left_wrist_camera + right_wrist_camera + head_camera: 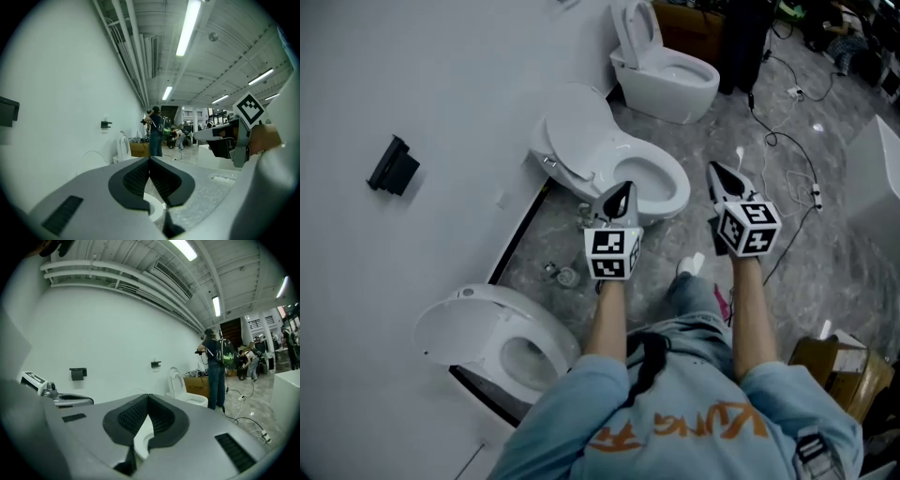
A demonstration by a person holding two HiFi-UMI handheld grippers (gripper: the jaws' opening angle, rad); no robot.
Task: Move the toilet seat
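Note:
Three white toilets stand along the white wall. The middle toilet has its lid tilted back towards the wall, and its seat ring lies down round the bowl. My left gripper is shut and empty, its tip above the near rim of that seat. My right gripper is also shut and empty, held level with it just right of the bowl, over the floor. The left gripper shows a piece of white rim below its jaws. Below the right gripper a white rim shows too.
A nearer toilet is at lower left and a farther one with its lid up at the top. A black holder hangs on the wall. Cables trail over the grey floor; a cardboard box sits lower right. A person stands beyond.

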